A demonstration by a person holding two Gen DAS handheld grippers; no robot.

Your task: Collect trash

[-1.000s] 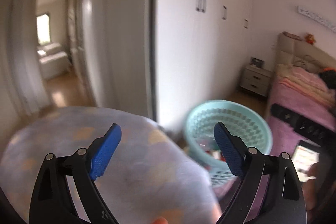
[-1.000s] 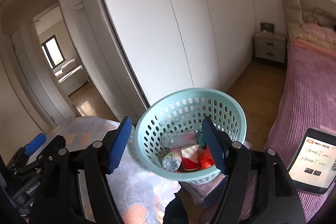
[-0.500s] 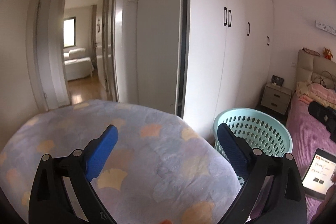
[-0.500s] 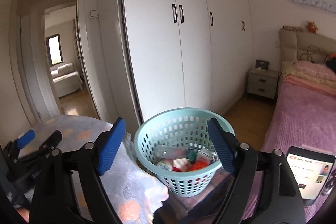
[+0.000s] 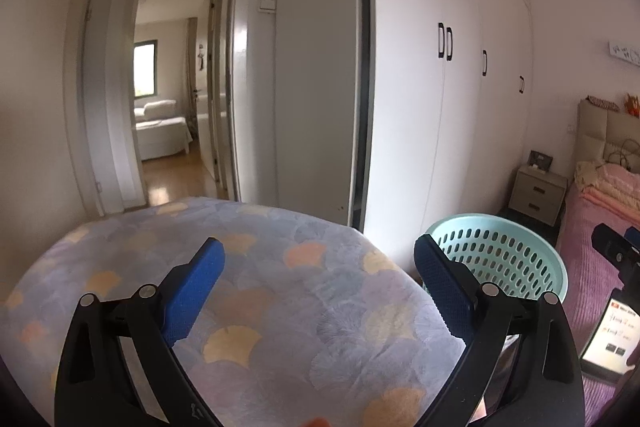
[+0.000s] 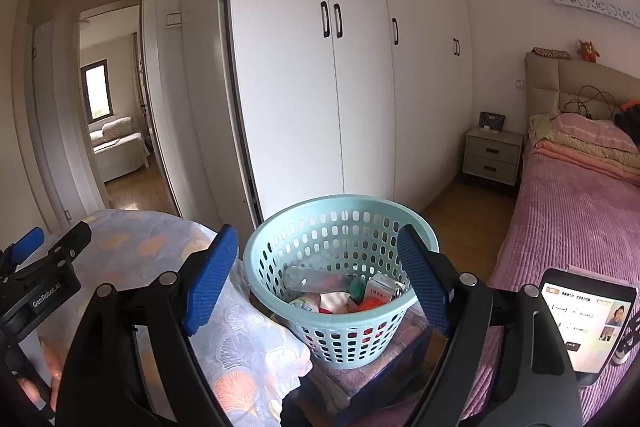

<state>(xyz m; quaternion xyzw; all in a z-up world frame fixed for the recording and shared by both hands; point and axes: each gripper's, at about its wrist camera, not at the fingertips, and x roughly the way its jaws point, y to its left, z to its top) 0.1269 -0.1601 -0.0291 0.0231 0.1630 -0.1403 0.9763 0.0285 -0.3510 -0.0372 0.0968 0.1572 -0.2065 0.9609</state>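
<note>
Both claws wide apart, holding nothing: left gripper (image 5: 318,273), right gripper (image 6: 316,267). Basket (image 6: 280,227) of trash (image 6: 344,293) at twelve o'clock. Could tip if bumped.

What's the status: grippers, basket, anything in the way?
Left gripper open, empty, over patterned cloth. Right gripper open, empty, facing basket. Basket holds trash. Nothing blocking.

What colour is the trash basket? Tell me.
Light turquoise basket, with perforated walls; clearest in the right wrist view.
</note>
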